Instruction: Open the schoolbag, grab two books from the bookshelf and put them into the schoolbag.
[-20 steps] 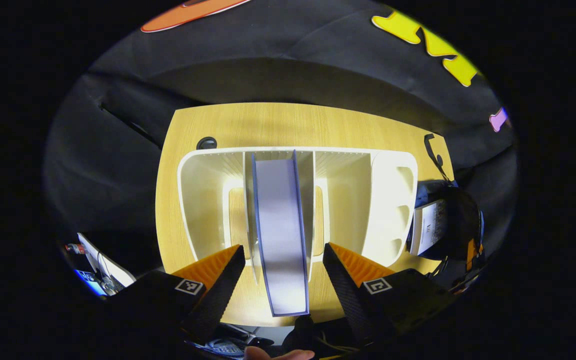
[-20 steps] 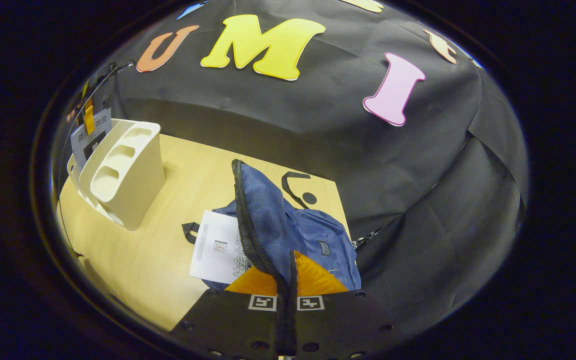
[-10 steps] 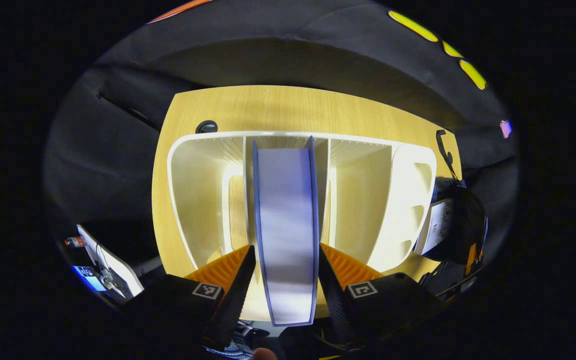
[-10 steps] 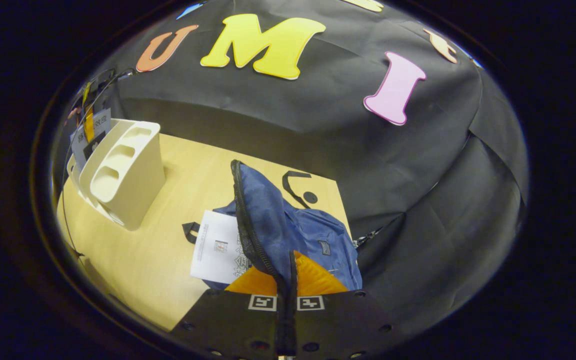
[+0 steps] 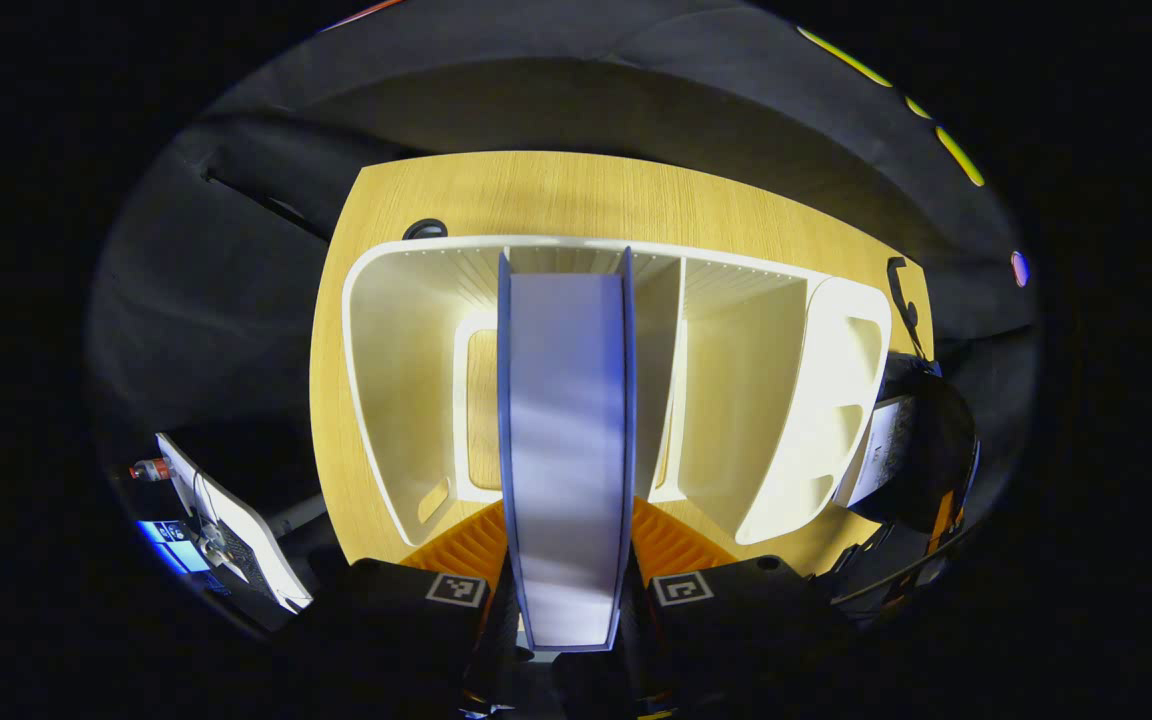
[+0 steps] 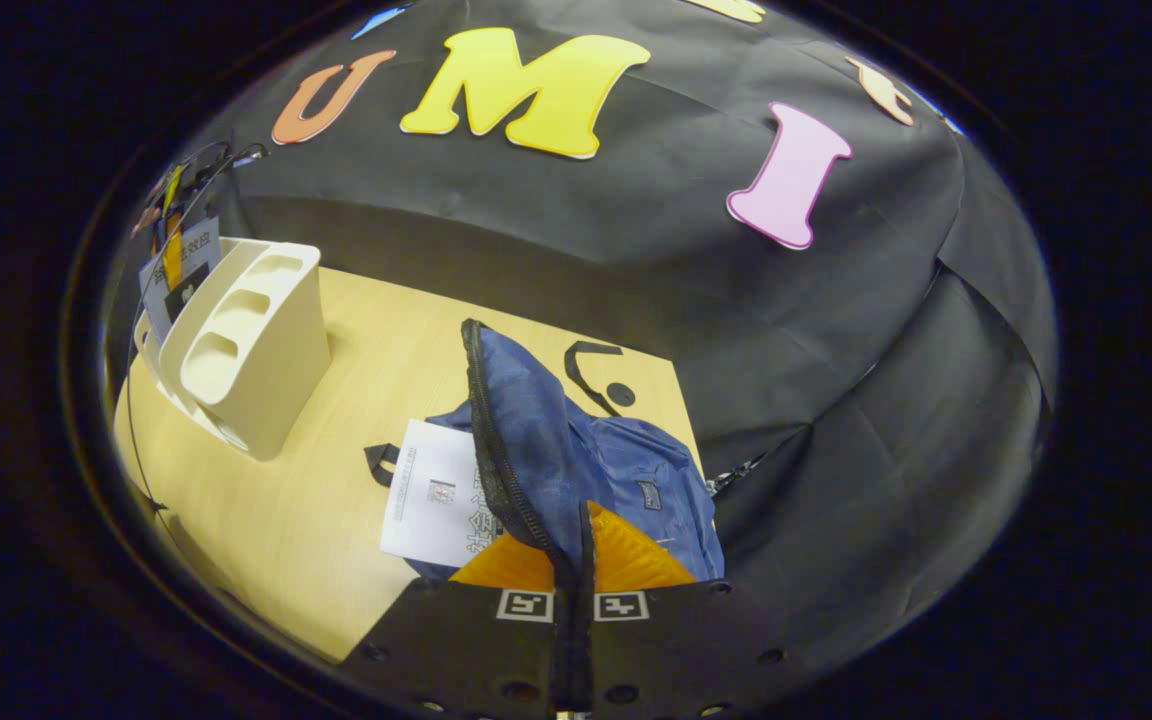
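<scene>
left gripper view: pale, blue-edged book standing upright.

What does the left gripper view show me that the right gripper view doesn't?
Left gripper view: it looks down into the bookshelf's open compartments, where a blue-edged book stands in the middle one with the left gripper shut on it, a finger against each cover.

Right gripper view: the blue schoolbag lies on the table, and the right gripper pinches its zipped edge and holds the flap up.

Shared: the white bookshelf and the wooden table.
</scene>
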The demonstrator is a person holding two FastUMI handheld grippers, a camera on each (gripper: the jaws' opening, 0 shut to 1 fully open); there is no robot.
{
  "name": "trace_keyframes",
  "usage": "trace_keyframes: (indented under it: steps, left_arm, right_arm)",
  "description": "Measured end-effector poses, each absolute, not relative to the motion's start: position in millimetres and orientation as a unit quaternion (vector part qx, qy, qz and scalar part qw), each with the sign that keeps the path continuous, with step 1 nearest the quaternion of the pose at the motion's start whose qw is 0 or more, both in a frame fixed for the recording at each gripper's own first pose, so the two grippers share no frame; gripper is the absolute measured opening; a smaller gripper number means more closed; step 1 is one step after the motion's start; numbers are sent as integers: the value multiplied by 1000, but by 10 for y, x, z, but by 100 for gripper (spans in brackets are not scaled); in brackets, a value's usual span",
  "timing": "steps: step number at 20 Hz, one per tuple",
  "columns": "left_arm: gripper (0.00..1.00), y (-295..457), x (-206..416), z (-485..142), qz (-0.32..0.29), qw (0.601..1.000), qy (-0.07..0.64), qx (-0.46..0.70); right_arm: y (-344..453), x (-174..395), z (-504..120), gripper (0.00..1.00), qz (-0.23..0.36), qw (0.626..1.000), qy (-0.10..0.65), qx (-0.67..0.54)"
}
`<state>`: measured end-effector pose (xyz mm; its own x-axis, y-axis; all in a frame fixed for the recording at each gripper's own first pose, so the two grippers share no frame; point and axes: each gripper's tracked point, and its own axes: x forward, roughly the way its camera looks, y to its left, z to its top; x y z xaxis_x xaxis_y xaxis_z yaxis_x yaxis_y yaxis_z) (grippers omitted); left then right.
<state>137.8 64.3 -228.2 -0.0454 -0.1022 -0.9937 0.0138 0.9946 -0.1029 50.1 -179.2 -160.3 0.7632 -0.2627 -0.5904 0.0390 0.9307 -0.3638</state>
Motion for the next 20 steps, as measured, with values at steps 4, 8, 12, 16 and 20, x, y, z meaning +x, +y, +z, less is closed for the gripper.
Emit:
trace_keyframes:
  steps: [4, 8, 12, 16, 20]
  left_arm:
    - [44, 690, 1337, -2145, -46, 698, 714, -29]
    - [43, 795, 1251, -1887, -50, 715, 697, -15]
    - [43, 790, 1129, -1542, -70, 732, 677, -21]
    - [43, 917, 1029, -1036, -76, 761, 644, -25]
    - [43, 920, 930, -538, -85, 785, 610, -68]
  right_arm:
    - [-1799, 504, -1598, 0, -81, 925, 332, -165]
    - [-1798, 509, -1590, 0, -79, 926, 331, -164]
    - [-1804, 493, -1592, 0, -78, 927, 329, -161]
    - [-1819, 490, -1571, 0, -76, 928, 325, -163]
    - [-1835, 470, -1544, 0, -78, 931, 320, -159]
